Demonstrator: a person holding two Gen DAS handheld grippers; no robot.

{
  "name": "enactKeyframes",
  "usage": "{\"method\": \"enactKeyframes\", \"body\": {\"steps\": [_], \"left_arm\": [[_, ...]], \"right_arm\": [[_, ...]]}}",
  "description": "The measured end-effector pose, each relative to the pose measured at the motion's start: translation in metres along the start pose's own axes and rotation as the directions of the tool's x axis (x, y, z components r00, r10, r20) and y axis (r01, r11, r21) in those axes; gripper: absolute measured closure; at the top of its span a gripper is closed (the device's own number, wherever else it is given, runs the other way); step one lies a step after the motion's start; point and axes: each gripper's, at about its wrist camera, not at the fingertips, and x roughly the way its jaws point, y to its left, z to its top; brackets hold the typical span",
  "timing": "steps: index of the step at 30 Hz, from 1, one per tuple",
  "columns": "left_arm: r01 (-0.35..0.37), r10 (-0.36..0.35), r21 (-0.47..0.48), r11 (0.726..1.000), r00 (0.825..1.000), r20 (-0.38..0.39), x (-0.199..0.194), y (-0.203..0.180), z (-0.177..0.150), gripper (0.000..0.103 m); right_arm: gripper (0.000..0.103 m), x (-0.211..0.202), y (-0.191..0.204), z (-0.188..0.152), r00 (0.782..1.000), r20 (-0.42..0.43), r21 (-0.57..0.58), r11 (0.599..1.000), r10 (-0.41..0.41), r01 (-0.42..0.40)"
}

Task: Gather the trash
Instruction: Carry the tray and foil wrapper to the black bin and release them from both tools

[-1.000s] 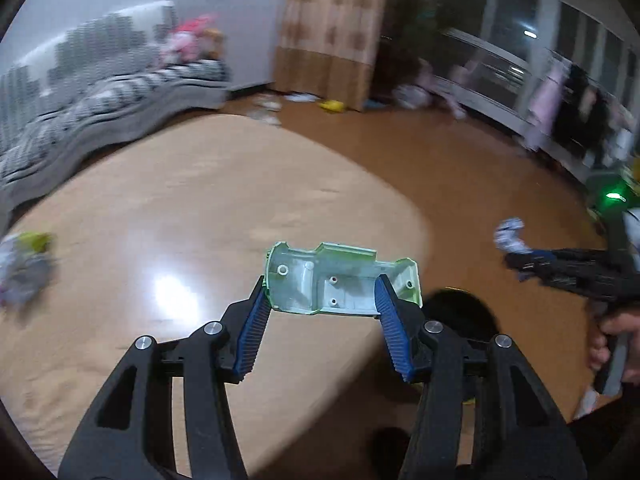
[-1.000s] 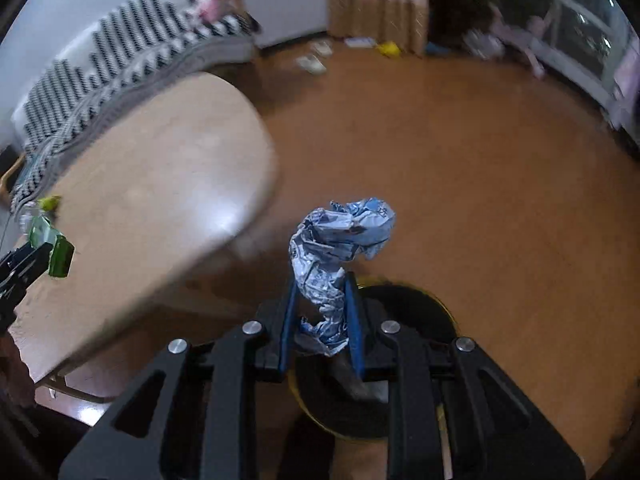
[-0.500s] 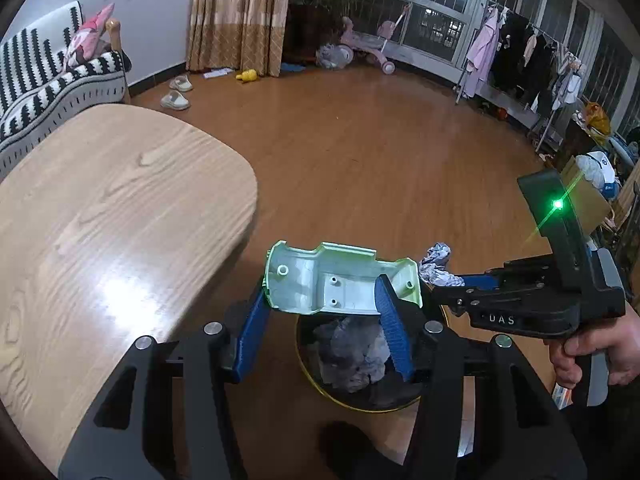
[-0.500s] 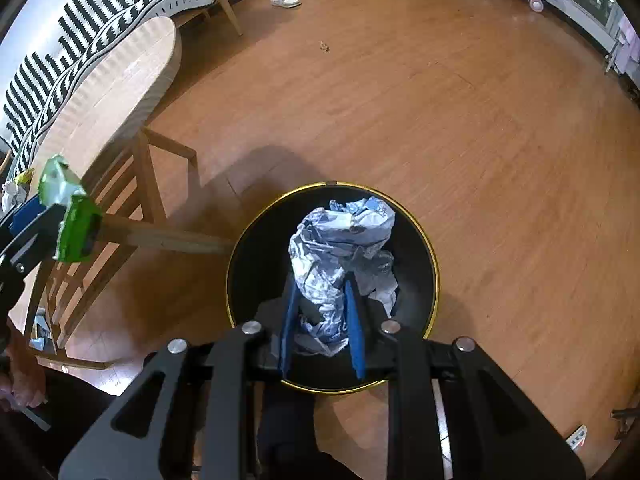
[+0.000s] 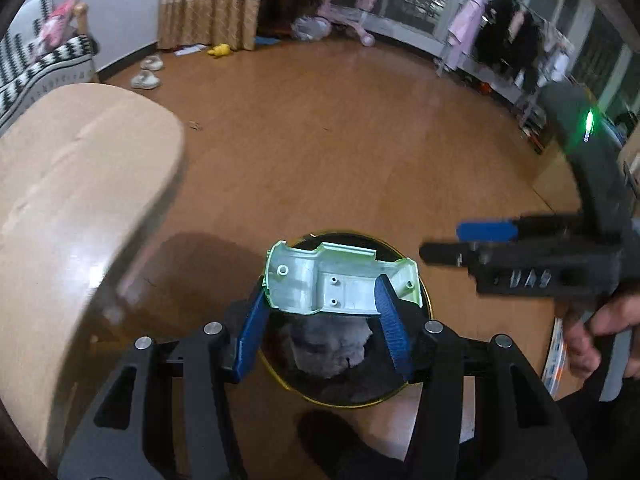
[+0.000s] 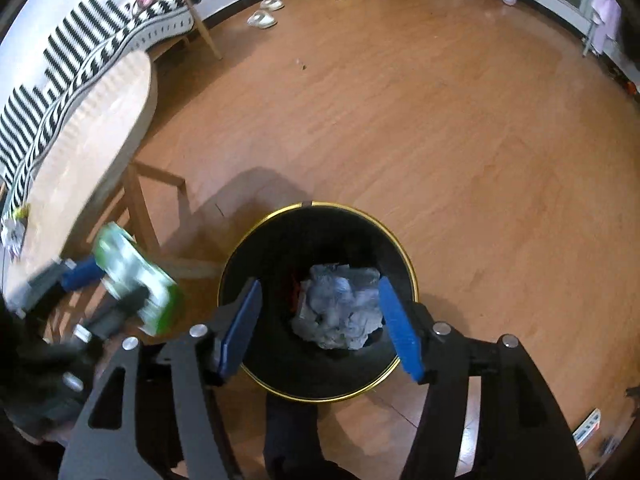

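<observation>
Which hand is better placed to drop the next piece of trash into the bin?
Left. The left gripper holds the green plastic shell right over the black bin. The right gripper is open and empty, its crumpled paper lying in the bin.

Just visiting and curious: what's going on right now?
Right gripper open, crumpled paper in bin. Left gripper holds green plastic shell over bin. Nothing blocking.

The toy car shell point(image 5: 340, 280) between the tongs is smooth, shiny green plastic. Below, the bin's point(image 6: 320, 205) rim is shiny gold, holding crinkly paper point(image 6: 340, 312).
</observation>
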Motion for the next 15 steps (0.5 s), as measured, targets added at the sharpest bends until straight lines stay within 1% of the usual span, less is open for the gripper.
{"method": "enactKeyframes", "body": {"steps": [3,5,8,10,11,12,13,15], "left_arm": [[0.023,-0.022,0.032,0.999,0.999,-0.03,0.015,-0.009,-0.001,0.051],[0.052,-0.05,0.032,0.998,0.998,-0.049,0.025,-0.012,-0.002,0.051],[0.066,-0.063,0.044,0.997,0.995,-0.075,0.037,-0.017,-0.003,0.051],[0.083,-0.08,0.044,0.996,0.994,-0.073,0.041,-0.02,-0.005,0.049],[0.092,-0.088,0.045,0.995,0.993,-0.076,0.043,-0.023,-0.005,0.045],[0.098,-0.093,0.05,0.994,0.992,-0.084,0.046,-0.026,-0.005,0.03],[0.099,-0.094,0.055,0.994,0.993,-0.076,0.047,-0.027,-0.006,0.021],[0.1,-0.096,0.069,0.993,0.994,-0.055,0.045,-0.032,-0.007,0.019]], "right_arm": [[0.04,-0.009,-0.006,0.003,1.0,0.026,0.026,1.0,0.0,-0.001],[0.038,-0.012,-0.01,0.003,0.999,0.036,0.037,0.999,-0.004,0.003],[0.036,-0.016,-0.017,0.005,0.999,0.045,0.055,0.998,-0.014,0.012],[0.036,-0.018,-0.021,0.006,0.999,0.051,0.066,0.998,-0.021,0.017],[0.035,-0.022,-0.022,0.007,0.998,0.061,0.074,0.997,-0.026,0.021],[0.035,-0.025,-0.024,0.007,0.997,0.067,0.08,0.997,-0.027,0.022],[0.035,-0.029,-0.026,0.007,0.997,0.076,0.087,0.996,-0.026,0.019],[0.035,-0.034,-0.027,0.009,0.996,0.09,0.093,0.996,-0.021,0.012]]}}
